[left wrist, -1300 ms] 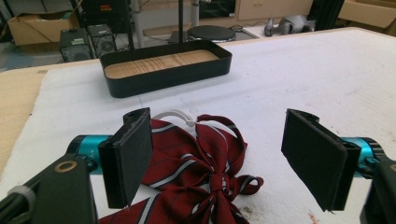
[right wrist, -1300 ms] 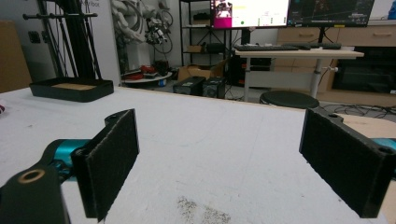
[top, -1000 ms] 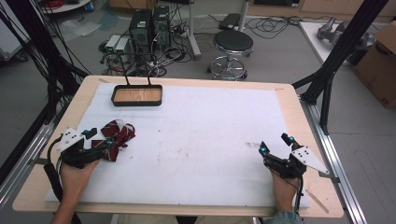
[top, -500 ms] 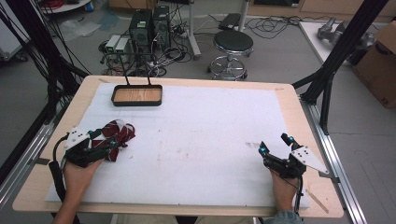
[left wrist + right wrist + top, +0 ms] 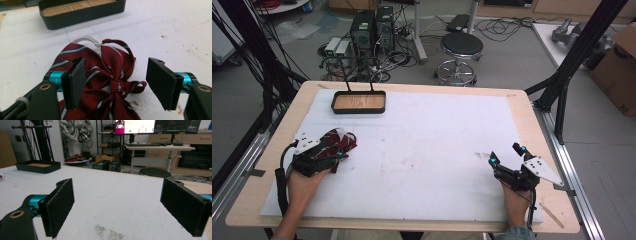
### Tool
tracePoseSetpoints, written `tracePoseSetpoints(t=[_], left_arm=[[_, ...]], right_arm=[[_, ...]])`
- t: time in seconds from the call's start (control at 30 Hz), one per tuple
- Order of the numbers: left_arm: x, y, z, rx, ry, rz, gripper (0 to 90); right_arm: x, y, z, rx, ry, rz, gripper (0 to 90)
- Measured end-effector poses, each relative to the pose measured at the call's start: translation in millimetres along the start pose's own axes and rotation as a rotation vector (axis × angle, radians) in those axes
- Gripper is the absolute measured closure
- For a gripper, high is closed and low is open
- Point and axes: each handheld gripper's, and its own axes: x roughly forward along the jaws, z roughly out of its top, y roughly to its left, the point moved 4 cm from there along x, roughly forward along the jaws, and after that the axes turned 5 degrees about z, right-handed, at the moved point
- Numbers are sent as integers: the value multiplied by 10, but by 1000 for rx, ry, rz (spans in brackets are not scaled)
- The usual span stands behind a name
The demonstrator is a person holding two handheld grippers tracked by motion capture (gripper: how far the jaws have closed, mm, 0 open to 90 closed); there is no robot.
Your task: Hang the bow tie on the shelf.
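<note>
High view: dark red striped bow tie (image 5: 338, 142) lying on the white counter (image 5: 422, 150), near side of the black tray (image 5: 358, 102) and a bit to its left, well short of it. Left gripper (image 5: 334, 152) right over the bow, fingers spread, nothing clamped. Right gripper (image 5: 505, 154) far across the counter from the tray, parked, fingers apart and empty. Left gripper view: fingers (image 5: 75, 82) wide open, straddling the bow; left pad low over the striped wing, right pad off the fabric on the side away from it, central knot (image 5: 114, 86) between them. White strap loop (image 5: 86, 40) on the tray side of the bow. Likely step: grab the bow, probably bound for the tray. Best to drop lower, centre on the knot, close on the bunched middle rather than a loose wing; keep the strap out of the pinch. Right gripper view: open, bare counter between the pads, tray (image 5: 38, 166) far off to the left.
</note>
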Motion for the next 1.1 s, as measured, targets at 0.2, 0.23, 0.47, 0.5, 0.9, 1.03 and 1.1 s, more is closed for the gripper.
tracePoseSetpoints(t=[0.2,0.23,0.47,0.5,0.9,1.03,1.1], left_arm=[[68,-14,-38,4,49,0,388],[79,-12,-47,4,61,0,401],[141,-9,-107,1,136,-4,551],[143,-12,-109,2,138,-6,551],[-9,-57,22,69,15,17,743],[-109,-41,103,74,-65,23,743],[-132,-28,139,75,-80,24,743]], right_arm=[[0,0,1,-1,0,-1,111],[0,-2,1,-2,-1,0,111],[1,0,1,-2,0,0,111],[1,0,1,-2,0,0,111],[5,0,1,-7,0,1,111],[5,0,1,-6,0,0,111],[5,0,1,-7,1,1,111]])
